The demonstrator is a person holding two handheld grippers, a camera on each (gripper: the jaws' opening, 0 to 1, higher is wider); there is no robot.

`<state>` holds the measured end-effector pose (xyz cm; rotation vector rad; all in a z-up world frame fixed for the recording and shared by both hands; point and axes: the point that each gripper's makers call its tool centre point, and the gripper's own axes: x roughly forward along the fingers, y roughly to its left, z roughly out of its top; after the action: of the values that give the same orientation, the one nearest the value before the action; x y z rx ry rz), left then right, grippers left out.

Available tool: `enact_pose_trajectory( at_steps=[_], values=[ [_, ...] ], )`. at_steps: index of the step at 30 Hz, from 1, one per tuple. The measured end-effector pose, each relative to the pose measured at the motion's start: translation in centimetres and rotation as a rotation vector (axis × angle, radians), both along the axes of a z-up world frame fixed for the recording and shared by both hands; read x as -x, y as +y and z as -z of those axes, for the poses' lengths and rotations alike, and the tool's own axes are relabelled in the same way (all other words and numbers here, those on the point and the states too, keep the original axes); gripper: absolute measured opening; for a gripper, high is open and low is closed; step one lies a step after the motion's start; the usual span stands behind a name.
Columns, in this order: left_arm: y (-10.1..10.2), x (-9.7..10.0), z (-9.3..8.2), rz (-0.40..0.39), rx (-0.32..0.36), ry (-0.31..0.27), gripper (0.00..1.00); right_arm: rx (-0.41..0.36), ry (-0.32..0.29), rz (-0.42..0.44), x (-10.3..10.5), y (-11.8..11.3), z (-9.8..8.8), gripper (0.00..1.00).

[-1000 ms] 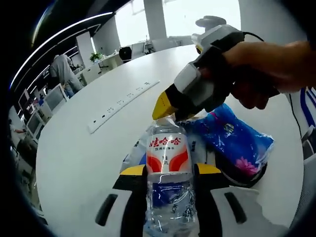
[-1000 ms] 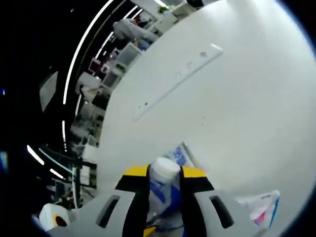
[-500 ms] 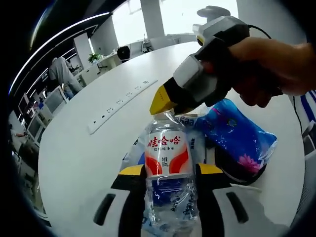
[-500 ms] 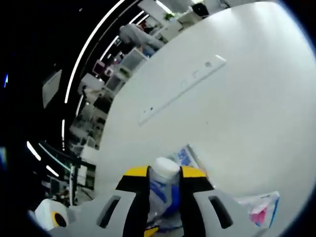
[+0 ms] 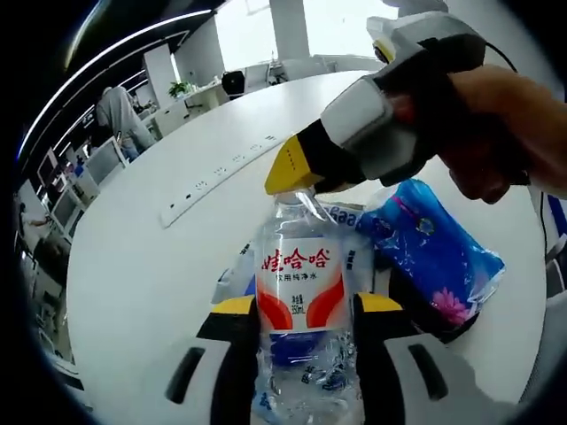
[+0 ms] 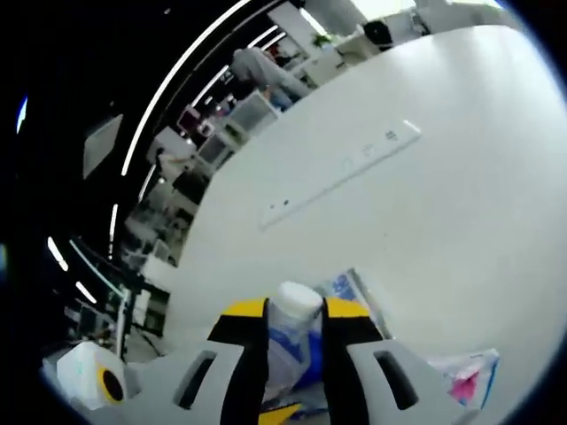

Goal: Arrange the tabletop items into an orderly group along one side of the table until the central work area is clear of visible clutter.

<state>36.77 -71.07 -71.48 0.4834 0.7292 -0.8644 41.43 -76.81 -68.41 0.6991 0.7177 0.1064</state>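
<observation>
White desk (image 5: 151, 266) is stretching ahead of both claws. Blue packet (image 5: 438, 248) is lying just right of our left claw (image 5: 304, 305). We are clamping the water bottle (image 5: 301, 301) body in the left claw; our right claw (image 6: 295, 310) is pinching its cap (image 6: 299, 298) from above.

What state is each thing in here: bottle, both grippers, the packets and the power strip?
water bottle: upright, cap on, held at body and neck
left gripper: shut on the bottle's body
right gripper: shut on the bottle's neck
blue packet: lying on the table behind the bottle
power strip: lying flat, apart from the rest
</observation>
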Motion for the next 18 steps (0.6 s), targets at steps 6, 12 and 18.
enact_pose_trajectory(
  at_steps=[6,12,18],
  values=[
    [0.2,0.0,-0.1,-0.018,0.006,0.006,0.38,0.02,-0.023,0.002,0.1,0.1,-0.6,0.18],
    [0.4,-0.1,-0.5,-0.031,0.025,-0.008,0.36,0.054,-0.054,-0.009,0.0,0.5,-1.5,0.18],
    [0.9,-0.1,-1.1,-0.045,0.057,-0.025,0.35,0.087,-0.094,-0.026,-0.1,1.0,-2.5,0.18]
  ],
)
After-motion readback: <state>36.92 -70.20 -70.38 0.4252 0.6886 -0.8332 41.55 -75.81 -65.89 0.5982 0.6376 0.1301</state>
